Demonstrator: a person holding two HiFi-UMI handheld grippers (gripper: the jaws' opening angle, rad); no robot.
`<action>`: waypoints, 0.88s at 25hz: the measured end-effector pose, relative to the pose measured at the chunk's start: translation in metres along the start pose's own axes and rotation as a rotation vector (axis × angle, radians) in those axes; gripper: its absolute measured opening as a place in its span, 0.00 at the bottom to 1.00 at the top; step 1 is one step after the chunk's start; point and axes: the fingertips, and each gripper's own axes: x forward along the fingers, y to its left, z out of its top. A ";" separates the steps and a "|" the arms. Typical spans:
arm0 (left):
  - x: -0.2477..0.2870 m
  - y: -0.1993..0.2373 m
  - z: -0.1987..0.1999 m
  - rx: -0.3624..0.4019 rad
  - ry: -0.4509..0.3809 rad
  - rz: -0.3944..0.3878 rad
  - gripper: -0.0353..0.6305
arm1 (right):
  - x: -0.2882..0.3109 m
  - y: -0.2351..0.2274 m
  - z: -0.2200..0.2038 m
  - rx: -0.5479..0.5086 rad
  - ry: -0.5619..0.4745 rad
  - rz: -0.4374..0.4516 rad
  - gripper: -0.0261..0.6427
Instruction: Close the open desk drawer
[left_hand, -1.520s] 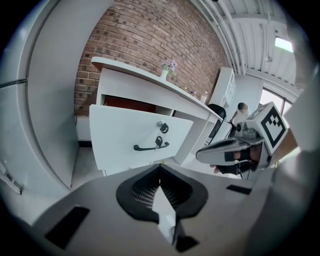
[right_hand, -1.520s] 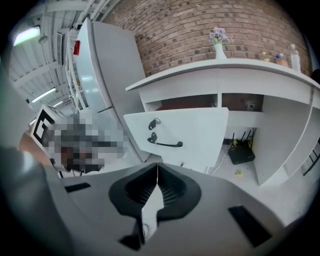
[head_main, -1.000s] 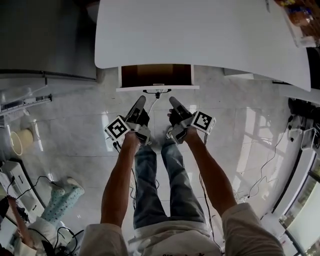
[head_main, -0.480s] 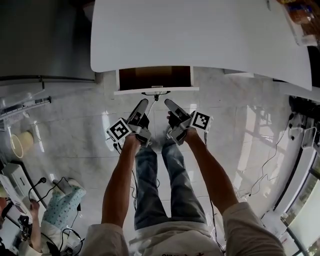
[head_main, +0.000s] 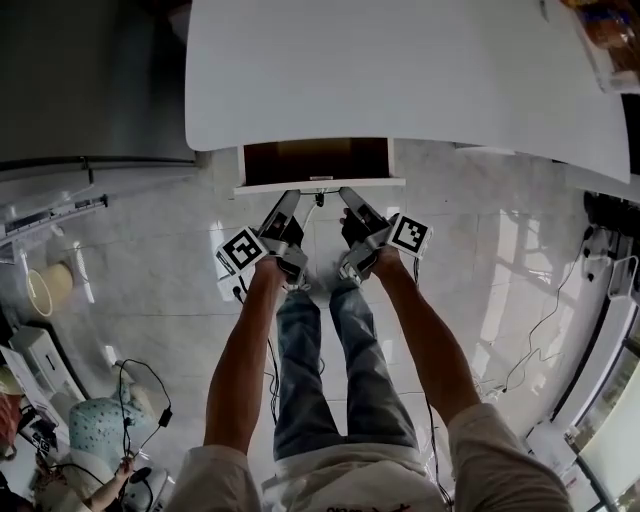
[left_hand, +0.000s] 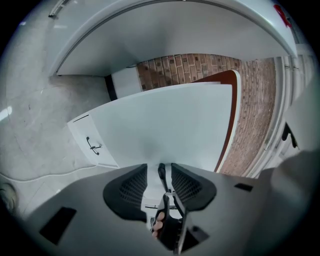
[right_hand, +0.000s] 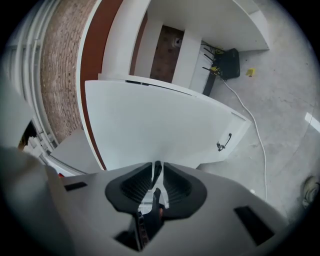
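This looks like an office or workroom. A white worktop (head_main: 400, 70) with a drawer (head_main: 316, 162) stands on a glossy pale tiled floor (head_main: 150, 260) before a brick wall (left_hand: 250, 100). Loose cables (head_main: 545, 320) trail about.

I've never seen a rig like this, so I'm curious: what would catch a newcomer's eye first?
The open desk drawer, brown inside, juts from under the big white desk at the top of the head view. Right before its front, a person holds the left gripper and right gripper, jaws closing, nothing gripped between them.
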 end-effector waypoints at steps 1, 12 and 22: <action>0.000 0.001 0.000 0.009 0.004 0.002 0.29 | 0.000 0.000 0.002 -0.007 -0.006 0.000 0.15; 0.005 -0.004 -0.005 0.063 0.016 -0.006 0.14 | -0.008 -0.001 0.010 -0.033 0.006 -0.029 0.12; 0.056 -0.006 0.048 0.057 -0.012 0.052 0.14 | 0.049 -0.001 0.058 -0.026 -0.038 -0.111 0.12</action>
